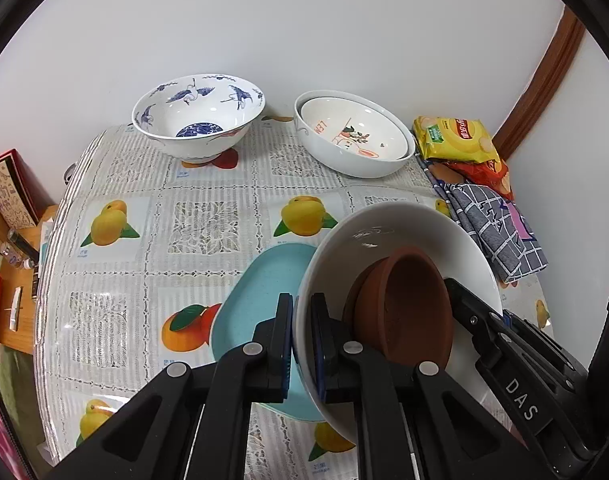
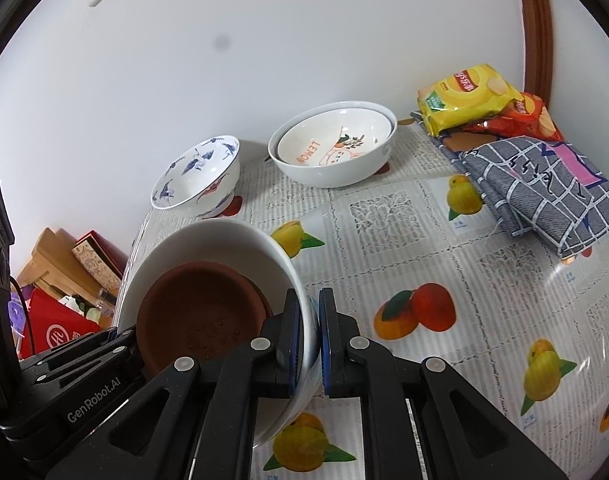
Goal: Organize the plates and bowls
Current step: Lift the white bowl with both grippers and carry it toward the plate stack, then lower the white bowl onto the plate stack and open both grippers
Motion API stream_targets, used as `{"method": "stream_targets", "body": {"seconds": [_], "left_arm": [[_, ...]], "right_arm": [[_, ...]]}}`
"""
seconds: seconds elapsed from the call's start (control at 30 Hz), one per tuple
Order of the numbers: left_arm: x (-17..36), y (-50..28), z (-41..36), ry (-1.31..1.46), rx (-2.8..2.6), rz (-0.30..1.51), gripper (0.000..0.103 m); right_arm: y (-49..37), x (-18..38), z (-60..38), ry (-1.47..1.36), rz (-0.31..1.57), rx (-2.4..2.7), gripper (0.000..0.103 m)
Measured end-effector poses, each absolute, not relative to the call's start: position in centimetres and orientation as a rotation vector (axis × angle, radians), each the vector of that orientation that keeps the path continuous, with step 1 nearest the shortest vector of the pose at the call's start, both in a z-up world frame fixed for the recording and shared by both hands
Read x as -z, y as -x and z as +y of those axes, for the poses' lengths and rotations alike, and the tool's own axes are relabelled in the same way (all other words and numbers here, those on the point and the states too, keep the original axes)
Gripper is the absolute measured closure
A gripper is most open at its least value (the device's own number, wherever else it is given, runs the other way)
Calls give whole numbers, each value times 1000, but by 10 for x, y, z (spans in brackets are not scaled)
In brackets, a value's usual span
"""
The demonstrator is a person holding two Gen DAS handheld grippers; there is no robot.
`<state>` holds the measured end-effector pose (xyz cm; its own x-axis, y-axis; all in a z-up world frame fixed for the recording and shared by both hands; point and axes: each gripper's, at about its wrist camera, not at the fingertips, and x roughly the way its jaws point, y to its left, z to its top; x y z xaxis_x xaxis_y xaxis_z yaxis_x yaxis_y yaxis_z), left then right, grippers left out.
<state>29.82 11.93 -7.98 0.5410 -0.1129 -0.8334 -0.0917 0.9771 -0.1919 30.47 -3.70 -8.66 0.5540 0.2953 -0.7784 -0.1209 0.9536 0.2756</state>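
A white bowl (image 1: 388,236) with brown terracotta saucers (image 1: 408,300) inside is held tilted above the table by both grippers. My left gripper (image 1: 302,340) is shut on its left rim. My right gripper (image 2: 310,340) is shut on its right rim; the bowl (image 2: 208,240) and saucers (image 2: 200,312) show there too. A light blue plate (image 1: 256,304) lies on the table under the bowl. A blue crane-pattern bowl (image 1: 198,116) (image 2: 196,178) stands at the back left. A lemon-print bowl nested in a larger white bowl (image 1: 354,136) (image 2: 332,146) stands at the back.
The table (image 1: 144,216) has a fruit-print cloth. Yellow and red chip bags (image 1: 456,138) (image 2: 468,98) and a folded grey checked cloth (image 1: 496,232) (image 2: 544,188) lie at the right by the wall. Boxes and clutter (image 1: 8,200) sit beyond the left edge.
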Motion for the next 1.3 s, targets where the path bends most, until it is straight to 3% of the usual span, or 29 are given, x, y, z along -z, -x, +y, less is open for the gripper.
{"method": "stream_targets", "body": {"seconds": [1.3], "left_arm": [[143,-316,157,275,-32,1102,94]], "right_arm": [[-328,143,0,-157,1066,-284,94]]}}
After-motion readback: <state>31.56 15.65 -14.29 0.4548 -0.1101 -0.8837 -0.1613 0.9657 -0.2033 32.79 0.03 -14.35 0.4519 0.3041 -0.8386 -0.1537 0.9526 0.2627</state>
